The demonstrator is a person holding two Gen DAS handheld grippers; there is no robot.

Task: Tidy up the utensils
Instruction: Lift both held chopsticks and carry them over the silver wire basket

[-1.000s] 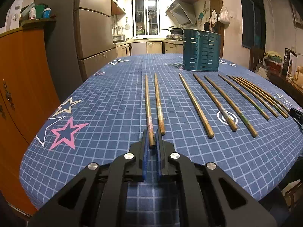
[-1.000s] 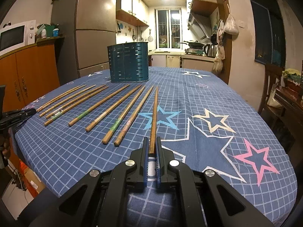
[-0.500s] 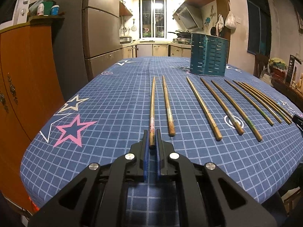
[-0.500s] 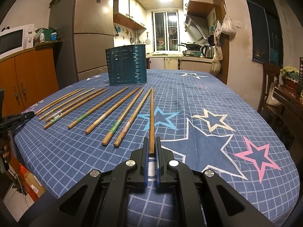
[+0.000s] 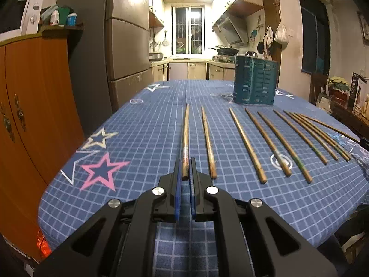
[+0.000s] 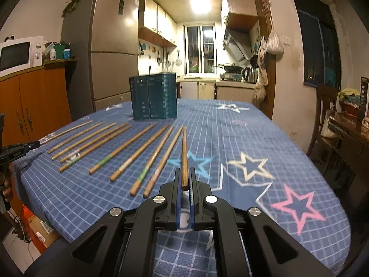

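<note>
My left gripper (image 5: pixel 185 165) is shut on the near end of a wooden chopstick (image 5: pixel 185 136), held above the table and pointing away. My right gripper (image 6: pixel 184 175) is shut on the near end of another wooden chopstick (image 6: pixel 184 152), also lifted. Several more chopsticks lie in a row on the blue checked tablecloth, to the right in the left wrist view (image 5: pixel 267 145) and to the left in the right wrist view (image 6: pixel 129 152). A teal slotted utensil holder (image 5: pixel 254 79) stands upright at the far side; it also shows in the right wrist view (image 6: pixel 153 97).
The table (image 6: pixel 253 138) has a blue star-patterned cloth. An orange cabinet (image 5: pixel 34 106) and a fridge (image 5: pixel 124 50) stand to the left. A chair and cluttered shelf (image 6: pixel 341 124) stand to the right. The left gripper's tip (image 6: pixel 20 150) shows at the left edge.
Both grippers have lifted their chopsticks off the cloth and risen; the views now look more level across the table. The other chopsticks have not moved.
</note>
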